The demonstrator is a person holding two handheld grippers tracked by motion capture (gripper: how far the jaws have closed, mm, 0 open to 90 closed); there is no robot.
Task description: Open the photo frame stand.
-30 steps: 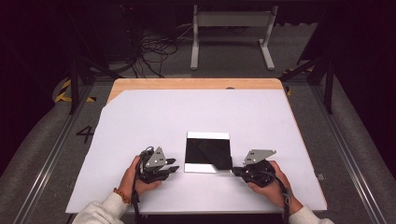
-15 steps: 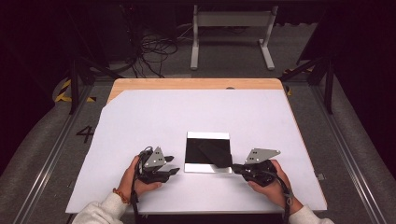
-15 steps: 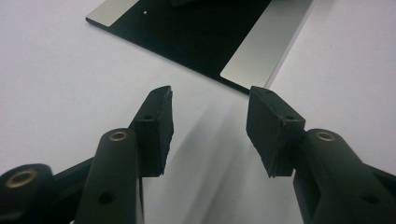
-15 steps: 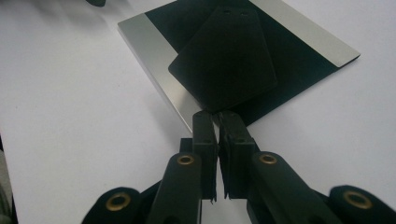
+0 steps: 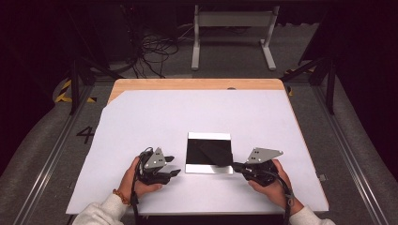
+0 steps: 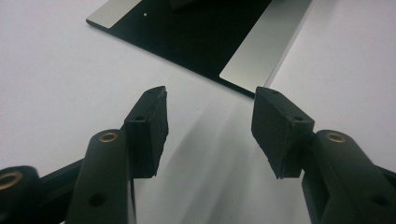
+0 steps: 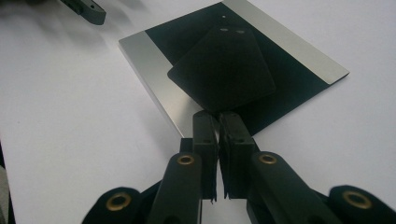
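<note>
A square black plate with silver strips along two edges lies flat on the white tabletop. A thin dark sheet with rounded corners rests tilted over the plate. Its near corner runs into the tips of my right gripper, whose jaws are shut on it. In the high view the right gripper sits at the plate's right front corner. My left gripper rests on the table just left of the plate. Its jaws have just been opening, and the left gripper holds nothing between them.
The white board covers a wooden table. Metal rails run along both sides. A white frame and loose cables lie on the floor beyond the far edge. Open white surface lies all around the plate.
The left gripper's jaws have spread apart. Both hands stay where they were, and the right jaws remain closed at the plate's corner.
</note>
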